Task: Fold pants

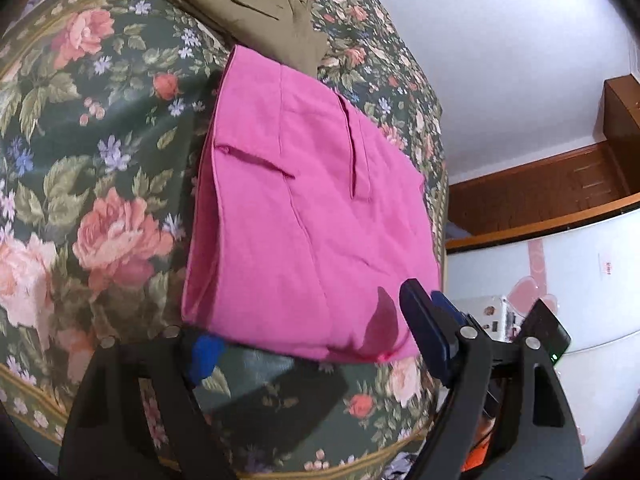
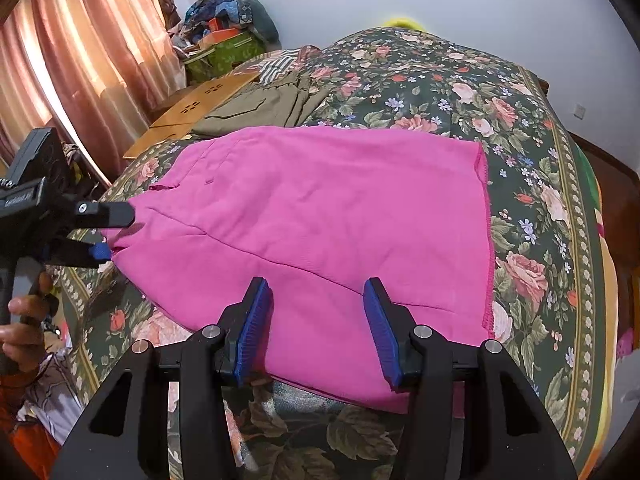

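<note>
The pink pants (image 2: 320,232) lie flat on the bed (image 2: 520,128), which has a flowery cover. They already look folded into a wide block. In the right wrist view their long side runs from the left of the frame to the right, with a stitched edge down the right side.

The right tongs (image 2: 318,328) sit at the bottom middle of that view, right over the near edge of the pants. They are spread wide and pinch nothing. The pants go away from them, toward the top of the frame.

The left tongs (image 2: 116,236) come in from the middle left of the same view. Their tips are at the left end of the pants and spread apart, one tip above the cloth edge and one below. I cannot tell if they touch it.

Both tongs are close, each at its own edge. I think the next fold brings the left end over to the right end, so the left tongs matter most.

Some olive-green clothes (image 2: 260,108) lie beyond the pants, at the upper middle.
</note>
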The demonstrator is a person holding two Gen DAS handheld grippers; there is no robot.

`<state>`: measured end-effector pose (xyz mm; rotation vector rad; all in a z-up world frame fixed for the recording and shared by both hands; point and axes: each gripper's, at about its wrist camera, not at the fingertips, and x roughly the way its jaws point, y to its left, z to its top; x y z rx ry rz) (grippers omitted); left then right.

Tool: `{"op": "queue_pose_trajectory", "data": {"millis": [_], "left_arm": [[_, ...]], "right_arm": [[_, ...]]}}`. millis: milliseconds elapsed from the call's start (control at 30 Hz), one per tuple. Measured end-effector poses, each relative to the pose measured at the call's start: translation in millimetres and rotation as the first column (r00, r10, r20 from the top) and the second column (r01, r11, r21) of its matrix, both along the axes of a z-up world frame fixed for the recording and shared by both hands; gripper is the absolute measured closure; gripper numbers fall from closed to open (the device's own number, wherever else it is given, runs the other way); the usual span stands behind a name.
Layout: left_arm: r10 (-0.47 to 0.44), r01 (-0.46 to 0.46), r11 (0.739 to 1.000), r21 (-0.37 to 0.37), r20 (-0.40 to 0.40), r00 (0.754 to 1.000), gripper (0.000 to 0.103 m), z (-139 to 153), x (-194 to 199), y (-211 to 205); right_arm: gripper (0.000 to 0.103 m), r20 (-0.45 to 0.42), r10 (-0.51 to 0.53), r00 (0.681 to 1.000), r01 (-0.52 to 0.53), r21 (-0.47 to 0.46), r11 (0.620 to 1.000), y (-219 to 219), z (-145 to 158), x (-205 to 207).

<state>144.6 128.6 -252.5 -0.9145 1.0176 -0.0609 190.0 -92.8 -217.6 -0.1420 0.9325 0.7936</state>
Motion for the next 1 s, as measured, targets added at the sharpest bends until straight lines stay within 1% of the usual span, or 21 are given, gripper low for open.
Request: {"op": "queue_pose_trajectory", "data": {"millis": [67,100,167,200,233,267,300,367,400,433,533,633,700,800,867,967,1000], "left_arm": [[0.000,0.000,0.998,0.057,-0.003,1.000,0.035,2.4,8.7,-2.2],[-0.004,0.004,0.997,0.074,-0.003,1.000,0.038,2.9,11.0,-3.5],[-0.018,0.019,0.991,0.131,-0.007,1.000,0.050,4.3,17.7,-8.3],[-0.026,0.027,0.985,0.173,-0.010,1.000,0.051,6.0,22.4,-11.8],[-0.031,0.032,0.981,0.193,-0.009,0.999,0.054,6.3,23.5,-13.1],[-0.036,0.037,0.973,0.230,-0.006,0.999,0.058,7.8,27.2,-15.4],[-0.038,0.038,0.969,0.244,-0.003,0.999,0.060,8.1,27.4,-15.5],[-0.046,0.042,0.953,0.301,0.007,0.999,0.067,12.4,30.0,-19.1],[-0.050,0.044,0.947,0.317,0.011,0.999,0.068,14.2,29.6,-20.3],[-0.061,0.050,0.933,0.356,0.021,0.998,0.070,18.8,29.8,-23.9],[-0.103,0.064,0.880,0.471,0.058,0.993,0.073,36.0,29.2,-36.3],[-0.133,0.061,0.843,0.535,0.098,0.986,0.074,52.8,27.5,-41.6],[-0.147,0.053,0.822,0.566,0.122,0.981,0.075,63.6,26.2,-43.2],[-0.162,0.042,0.798,0.601,0.146,0.976,0.075,74.8,22.9,-43.6],[-0.171,0.028,0.766,0.642,0.162,0.972,0.075,82.5,18.1,-45.6],[-0.182,0.010,0.729,0.684,0.181,0.966,0.075,90.7,7.5,-48.1],[-0.184,0.007,0.723,0.691,0.184,0.966,0.075,92.6,5.0,-49.2]], "right_arm": [[0.056,-0.001,0.000,1.000,0.000,-0.002,1.000,0.5,-0.1,-0.3],[0.056,-0.001,0.000,1.000,0.000,-0.003,1.000,0.9,-0.1,-0.5],[0.056,-0.002,0.000,1.000,0.000,-0.006,1.000,1.4,0.0,-0.6],[0.056,-0.003,0.001,1.000,-0.001,-0.007,1.000,1.5,-0.1,-0.4],[0.056,-0.002,0.001,1.000,-0.001,-0.007,1.000,1.3,0.0,-0.2],[0.056,-0.002,0.001,1.000,-0.001,-0.010,1.000,1.7,0.0,-0.3],[0.056,-0.003,0.001,1.000,-0.001,-0.012,1.000,1.9,0.1,0.1],[0.056,-0.007,0.000,1.000,0.000,-0.016,1.000,2.7,0.5,0.6],[0.056,-0.009,0.001,1.000,-0.001,-0.019,1.000,2.7,0.8,1.0],[0.056,-0.010,0.004,1.000,-0.004,-0.027,1.000,3.0,1.3,1.5],[0.056,-0.009,0.024,1.000,-0.025,-0.060,0.998,6.0,5.2,3.4],[0.056,0.000,0.040,0.999,-0.040,-0.080,0.996,10.3,13.8,5.3],[0.056,0.013,0.042,0.999,-0.041,-0.065,0.997,12.3,21.7,5.9],[0.056,0.039,0.047,0.998,-0.047,-0.010,0.999,19.0,40.0,7.5],[0.054,0.053,0.049,0.997,-0.050,0.028,0.998,26.6,49.7,9.8],[0.054,0.069,0.072,0.995,-0.074,0.025,0.997,48.7,49.5,15.5],[0.054,0.057,0.082,0.995,-0.084,0.017,0.996,57.3,45.8,18.2]]}}
